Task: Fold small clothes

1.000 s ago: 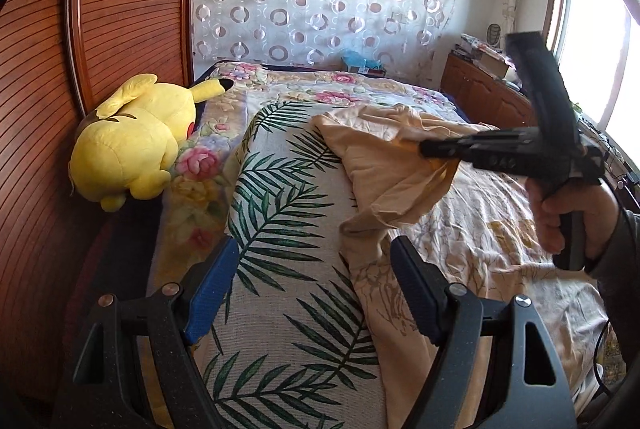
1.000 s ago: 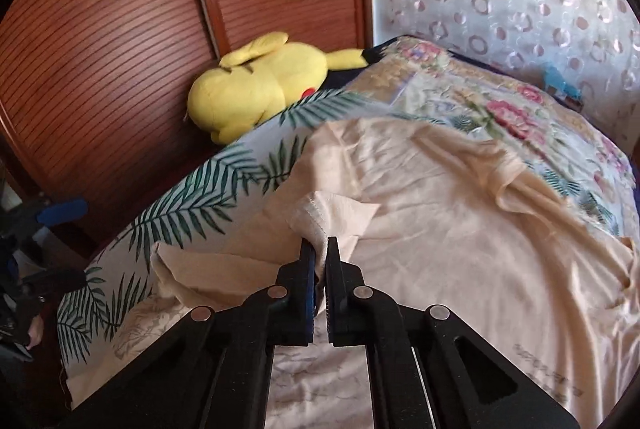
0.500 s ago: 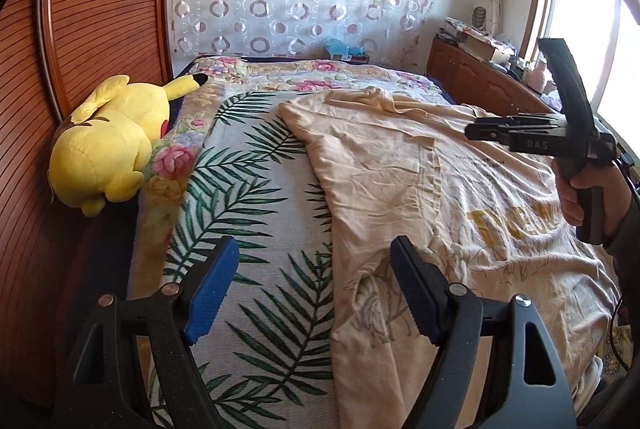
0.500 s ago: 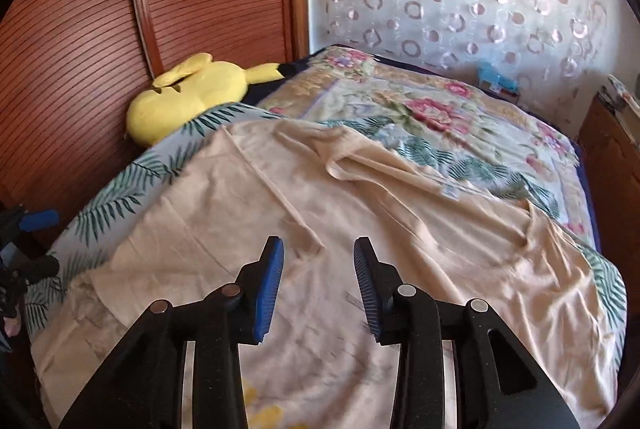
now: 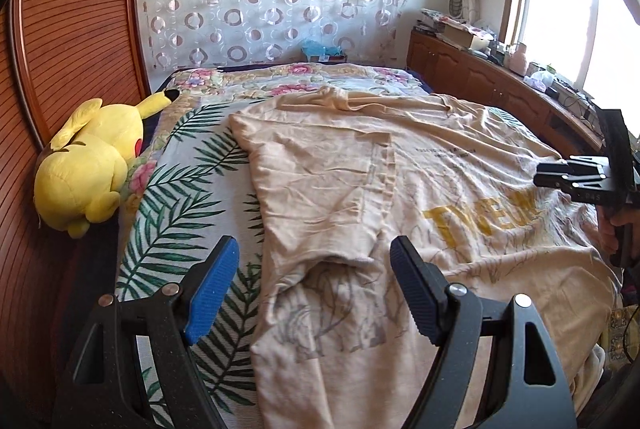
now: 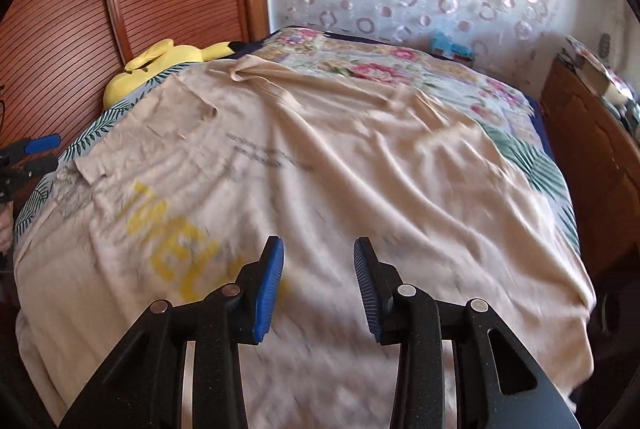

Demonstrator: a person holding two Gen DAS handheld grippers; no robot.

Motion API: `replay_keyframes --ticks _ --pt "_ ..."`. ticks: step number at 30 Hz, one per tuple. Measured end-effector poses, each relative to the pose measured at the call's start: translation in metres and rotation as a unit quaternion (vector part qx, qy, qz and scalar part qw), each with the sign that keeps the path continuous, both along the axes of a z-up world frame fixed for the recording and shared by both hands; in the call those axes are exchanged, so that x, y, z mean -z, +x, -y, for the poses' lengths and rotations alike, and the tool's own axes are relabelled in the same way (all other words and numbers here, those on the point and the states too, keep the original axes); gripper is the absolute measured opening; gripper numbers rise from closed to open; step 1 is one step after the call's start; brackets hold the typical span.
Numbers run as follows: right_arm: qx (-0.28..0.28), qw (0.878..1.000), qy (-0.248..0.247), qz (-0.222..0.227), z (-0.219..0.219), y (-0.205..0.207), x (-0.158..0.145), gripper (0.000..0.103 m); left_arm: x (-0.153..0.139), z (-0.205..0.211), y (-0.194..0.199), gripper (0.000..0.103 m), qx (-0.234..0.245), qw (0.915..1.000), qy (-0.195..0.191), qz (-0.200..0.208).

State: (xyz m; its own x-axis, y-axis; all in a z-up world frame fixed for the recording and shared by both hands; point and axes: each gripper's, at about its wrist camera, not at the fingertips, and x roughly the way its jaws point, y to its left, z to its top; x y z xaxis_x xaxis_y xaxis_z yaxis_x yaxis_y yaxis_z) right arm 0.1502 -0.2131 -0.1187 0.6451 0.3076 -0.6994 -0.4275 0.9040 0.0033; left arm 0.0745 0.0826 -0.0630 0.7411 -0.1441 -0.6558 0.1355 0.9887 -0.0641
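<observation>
**On the bed, one sleeve folded, both tongs free**

Across the near half of the bed (image 5: 188, 189), with its palm-leaf and floral cover, lies the large beige cotton T-shirt with yellow lettering (image 5: 400, 181), spread flat, collar toward the far edge and hem hanging over the near edge. Its left sleeve (image 5: 332, 181) is turned inward over the chest, so I judge the first side fold done and the opposite side next.

My left tongs (image 5: 316, 281) hover above the shirt's near left part with jaws wide apart, gripping nothing. My right tongs (image 6: 318, 281) hang over the lettering near the hem, jaws likewise apart and empty; that view is blurred low down, so fine creases there escape me.

For the next move I would take the right tongs to the shirt's right sleeve (image 6: 404, 101), toward the bed's far right corner, pinch the shoulder seam, and carry it inward to meet the folded sleeve.

A yellow plush toy (image 5: 88, 165) rests at the bed's left edge, well apart from the shirt.
</observation>
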Motion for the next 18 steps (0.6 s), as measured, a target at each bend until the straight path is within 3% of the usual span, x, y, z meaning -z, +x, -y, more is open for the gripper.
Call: replay_keyframes --ticks 4,11,18 --pt "0.024 1.000 -0.009 -0.004 0.021 -0.028 0.003 0.038 0.000 0.010 0.000 0.078 0.015 0.9999 -0.008 -0.001" --pt "0.045 0.999 -0.004 -0.011 0.029 -0.056 0.008 0.038 0.009 0.027 0.001 0.032 0.036 0.9992 -0.005 -0.018" --pt "0.051 0.999 -0.012 -0.006 0.027 -0.066 0.005 0.038 0.023 0.032 0.004 0.027 0.034 0.9982 -0.004 -0.050"
